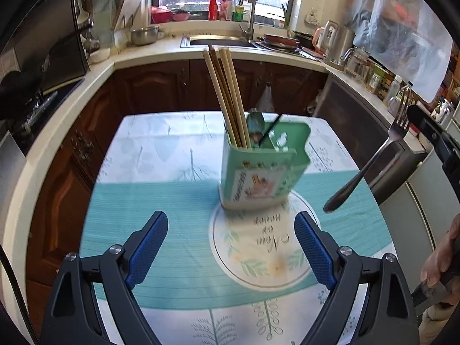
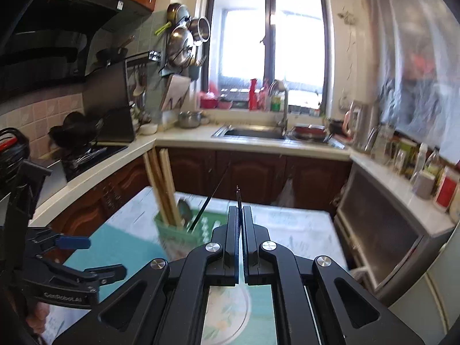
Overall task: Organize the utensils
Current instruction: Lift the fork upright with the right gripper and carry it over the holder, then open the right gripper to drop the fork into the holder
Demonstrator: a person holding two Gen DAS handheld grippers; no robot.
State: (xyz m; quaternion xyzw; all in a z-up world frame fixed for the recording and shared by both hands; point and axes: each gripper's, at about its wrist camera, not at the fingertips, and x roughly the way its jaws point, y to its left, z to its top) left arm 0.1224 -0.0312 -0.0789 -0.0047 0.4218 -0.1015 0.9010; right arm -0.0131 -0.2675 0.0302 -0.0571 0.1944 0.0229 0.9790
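Observation:
A green utensil holder (image 1: 258, 178) stands on the table's round placemat (image 1: 250, 261). It holds several wooden chopsticks (image 1: 224, 92), a metal spoon (image 1: 256, 123) and a thin black chopstick (image 1: 271, 129). My left gripper (image 1: 231, 218) hovers in front of the holder, open and with nothing between its blue pads (image 1: 149, 247). To the right of the holder a metal fork (image 1: 373, 161) hangs in the air, handle down, held near its tines by my right gripper (image 1: 431, 132). In the right wrist view that gripper (image 2: 239, 211) is shut on the fork (image 2: 238, 198), seen edge-on, with the holder (image 2: 178, 235) below and to the left.
The table wears a teal and white floral cloth (image 1: 143, 155). Wooden cabinets (image 1: 161, 86) and a pale counter wrap around behind, with a sink (image 1: 224, 41), a stove (image 2: 86, 155), a kettle (image 1: 339, 43) and jars (image 1: 376, 80). A hand (image 1: 442, 258) grips the right handle.

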